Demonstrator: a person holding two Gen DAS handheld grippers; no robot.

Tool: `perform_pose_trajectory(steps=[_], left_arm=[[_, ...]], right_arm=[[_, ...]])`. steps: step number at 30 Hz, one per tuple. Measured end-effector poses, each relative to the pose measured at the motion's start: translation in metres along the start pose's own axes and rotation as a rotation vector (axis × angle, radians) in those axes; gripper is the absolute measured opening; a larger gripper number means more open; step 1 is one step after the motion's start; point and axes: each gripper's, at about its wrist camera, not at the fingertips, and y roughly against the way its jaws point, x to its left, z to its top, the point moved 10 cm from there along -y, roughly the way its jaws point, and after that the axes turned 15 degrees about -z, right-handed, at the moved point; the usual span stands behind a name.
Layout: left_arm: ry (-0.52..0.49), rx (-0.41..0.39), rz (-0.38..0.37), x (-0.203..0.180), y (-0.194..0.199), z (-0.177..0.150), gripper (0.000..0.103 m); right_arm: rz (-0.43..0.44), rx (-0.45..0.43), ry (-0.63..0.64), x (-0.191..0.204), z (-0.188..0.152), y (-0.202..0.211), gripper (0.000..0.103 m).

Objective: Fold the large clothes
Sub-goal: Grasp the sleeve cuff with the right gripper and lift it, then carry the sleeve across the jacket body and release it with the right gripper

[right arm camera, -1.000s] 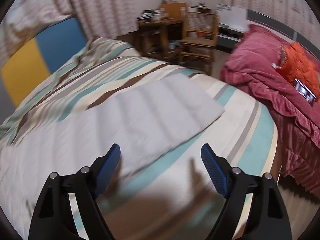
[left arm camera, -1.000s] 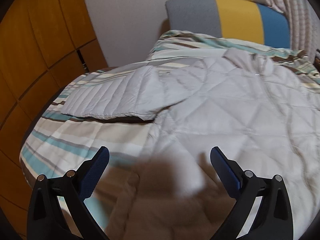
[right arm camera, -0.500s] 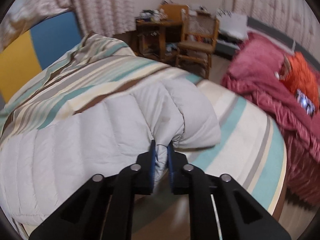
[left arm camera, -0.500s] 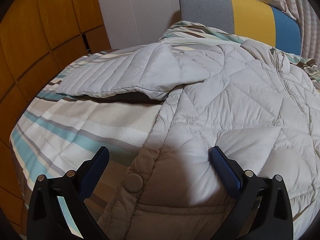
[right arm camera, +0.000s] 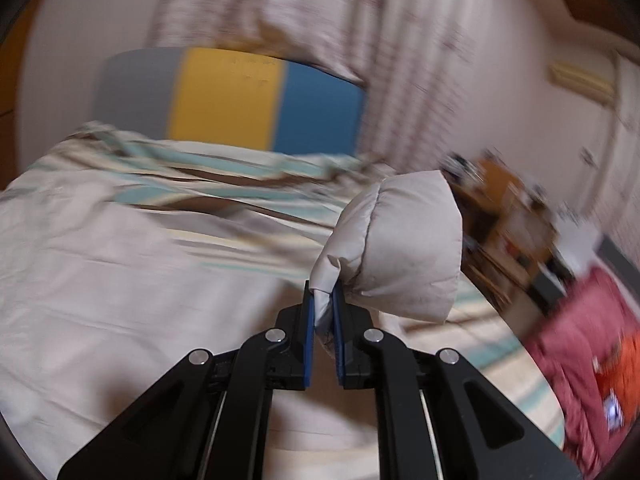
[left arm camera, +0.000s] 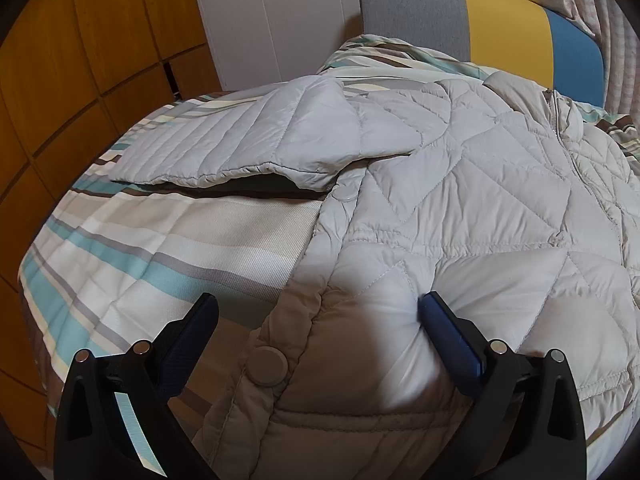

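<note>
A pale grey quilted puffer jacket point(left arm camera: 460, 208) lies spread face up on the striped bed, one sleeve point(left arm camera: 248, 140) stretched out to the left. My left gripper point(left arm camera: 316, 312) stands open low over the jacket's lower left edge; its right fingertip point(left arm camera: 432, 308) presses into the padding, and a snap button point(left arm camera: 266, 366) lies between the fingers. In the blurred right wrist view my right gripper point(right arm camera: 324, 300) is shut on the cuff of the other sleeve point(right arm camera: 404, 244), lifted above the jacket's body point(right arm camera: 100, 280).
The striped bedspread point(left arm camera: 132, 264) hangs over the bed's left edge beside orange wooden cupboards point(left arm camera: 60, 80). A grey, yellow and blue headboard point(right arm camera: 228, 96) stands at the far end. A red blanket point(right arm camera: 580, 332) and wooden furniture point(right arm camera: 508, 216) lie to the right.
My right gripper closed on the sleeve cuff, then lifted it and swung towards the headboard. The left gripper dropped onto the jacket's lower edge and has held still since.
</note>
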Motion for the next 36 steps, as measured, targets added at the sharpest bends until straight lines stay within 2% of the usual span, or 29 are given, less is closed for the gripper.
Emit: perform_pose_trajectory(steps=[7,14,17,19,22,26,27,32,34,36], left_arm=[[0.016,-0.002,-0.019,0.002,0.000,0.000,0.100],[0.017,-0.003,-0.020,0.002,0.000,-0.001,0.100],[0.018,-0.005,-0.020,0.002,0.000,-0.001,0.100],[0.018,-0.006,-0.019,0.002,0.000,-0.001,0.100],[0.012,-0.006,-0.012,0.003,0.001,-0.001,0.100],[0.008,0.015,0.002,-0.001,0.011,0.002,0.100],[0.004,0.014,-0.002,-0.005,0.016,0.005,0.100],[-0.049,-0.087,-0.040,-0.044,0.052,0.041,0.100],[-0.081,-0.135,-0.077,-0.070,0.061,0.060,0.100],[-0.123,-0.148,-0.121,-0.103,0.055,0.077,0.100]], right_arm=[[0.190,-0.152,0.211,0.136,0.009,0.065,0.007],[0.346,-0.253,0.363,0.244,0.003,0.114,0.007],[0.413,-0.299,0.431,0.280,-0.010,0.134,0.007],[0.424,-0.321,0.479,0.292,-0.021,0.141,0.008],[0.513,-0.282,0.573,0.314,-0.047,0.141,0.016],[0.585,-0.281,0.545,0.309,-0.044,0.145,0.043],[0.594,-0.287,0.525,0.303,-0.041,0.148,0.046],[0.623,-0.282,0.339,0.247,-0.017,0.153,0.051],[0.613,-0.253,0.246,0.220,-0.009,0.148,0.051],[0.566,-0.174,0.112,0.185,-0.004,0.125,0.050]])
